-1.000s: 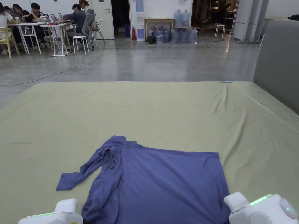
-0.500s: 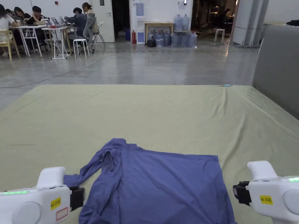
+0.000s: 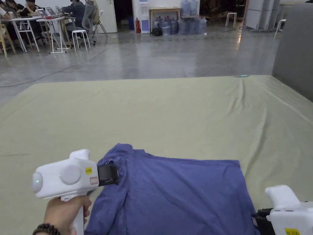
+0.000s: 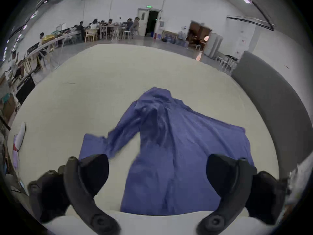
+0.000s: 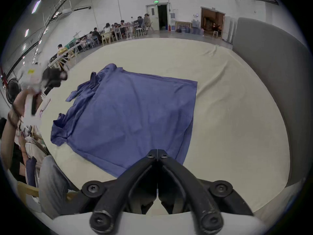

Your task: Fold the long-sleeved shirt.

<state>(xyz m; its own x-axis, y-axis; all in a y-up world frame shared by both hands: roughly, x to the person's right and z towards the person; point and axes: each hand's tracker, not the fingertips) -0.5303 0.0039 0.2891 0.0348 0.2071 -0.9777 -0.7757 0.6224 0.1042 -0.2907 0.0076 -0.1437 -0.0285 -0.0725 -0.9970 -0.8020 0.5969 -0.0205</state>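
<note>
Blue long-sleeved shirt (image 3: 180,195) lies flat on the green-covered bed (image 3: 171,116), its crumpled sleeve (image 4: 108,142) nearest my left tool (image 4: 157,174), jaws spread wide above it, while my right tool (image 5: 157,154), jaws closed empty, waits near the hem.

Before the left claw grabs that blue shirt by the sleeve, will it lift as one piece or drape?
Likely drape: the shirt lies flat with soft wrinkles and a bunched sleeve, so it looks thin and floppy. Lifted from one point, the rest would probably drag on the green sheet rather than lift off. It looks light; the open left claw should manage it.
</note>
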